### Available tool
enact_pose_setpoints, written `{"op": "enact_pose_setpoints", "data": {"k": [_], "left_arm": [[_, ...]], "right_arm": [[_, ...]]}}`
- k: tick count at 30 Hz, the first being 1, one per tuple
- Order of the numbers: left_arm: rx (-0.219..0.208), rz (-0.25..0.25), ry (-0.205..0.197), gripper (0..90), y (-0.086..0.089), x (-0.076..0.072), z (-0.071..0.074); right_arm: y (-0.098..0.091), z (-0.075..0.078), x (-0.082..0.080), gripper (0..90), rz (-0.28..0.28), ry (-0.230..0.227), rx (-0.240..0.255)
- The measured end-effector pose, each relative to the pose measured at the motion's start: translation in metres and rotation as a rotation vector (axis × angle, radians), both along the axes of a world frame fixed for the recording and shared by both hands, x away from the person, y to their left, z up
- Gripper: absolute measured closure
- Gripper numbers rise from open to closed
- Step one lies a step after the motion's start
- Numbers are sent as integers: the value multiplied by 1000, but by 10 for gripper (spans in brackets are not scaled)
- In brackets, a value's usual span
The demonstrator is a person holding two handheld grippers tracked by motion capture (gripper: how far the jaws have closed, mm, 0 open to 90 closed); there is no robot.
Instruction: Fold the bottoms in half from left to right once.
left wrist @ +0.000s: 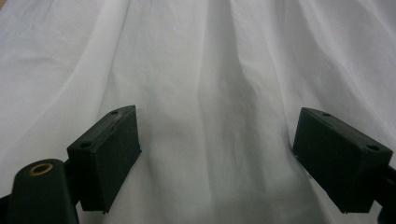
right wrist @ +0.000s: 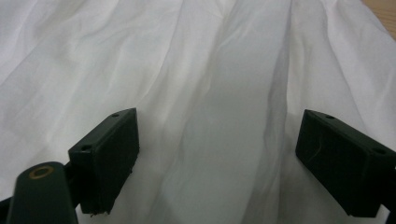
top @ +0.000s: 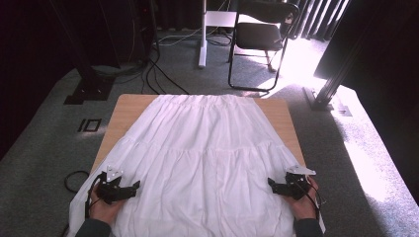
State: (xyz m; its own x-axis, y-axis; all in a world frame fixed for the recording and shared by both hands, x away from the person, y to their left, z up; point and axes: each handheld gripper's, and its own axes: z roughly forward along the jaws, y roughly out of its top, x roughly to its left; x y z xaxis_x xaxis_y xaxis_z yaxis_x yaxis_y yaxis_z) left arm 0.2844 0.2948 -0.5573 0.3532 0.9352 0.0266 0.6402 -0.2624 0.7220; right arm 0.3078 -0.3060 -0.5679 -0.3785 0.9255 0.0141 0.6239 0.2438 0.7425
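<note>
**Skirt laid flat, no fold begun**

The white tiered skirt (top: 207, 148) lies spread over the wooden table (top: 126, 111), its gathered waistband at the far edge and its wide hem toward the person, where it spills off the near corners. It is smooth apart from soft creases, and no part is turned over on itself, so the folding, if that is the job, looks not yet started; all of it seems left to do.

The left gripper (top: 132, 187) hovers at the skirt's near left side and the right gripper (top: 272, 183) at its near right, both pointing inward. In each gripper view the jaws stand wide apart with only flat cloth between them, nothing pinched.

The tabletop is light wood, bare at the far corners. Around it is grey carpet (top: 44, 143), with black cables (top: 158, 74) trailing across it, a black folding chair (top: 259, 34) beyond the table, a white stand post (top: 202, 34), dark curtains, and strong sunlight falling at the right.
</note>
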Motion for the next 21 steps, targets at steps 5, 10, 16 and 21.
{"op": "enact_pose_setpoints", "data": {"k": [5, 10, 16, 21], "left_arm": [[-1, 8, -1, 152, -1, 0, 0], [-2, 8, -1, 152, -1, 0, 0], [1, -5, -7, 179, -1, -1, 1], [35, -13, -39, 307, -1, -7, 15]], "right_arm": [[0, 0, 0, 130, -1, 0, 0], [1, 0, -1, 130, -11, -1, 0], [1, 0, -1, 130, -13, -1, 0], [1, 0, -1, 130, -13, 0, 1]]}}
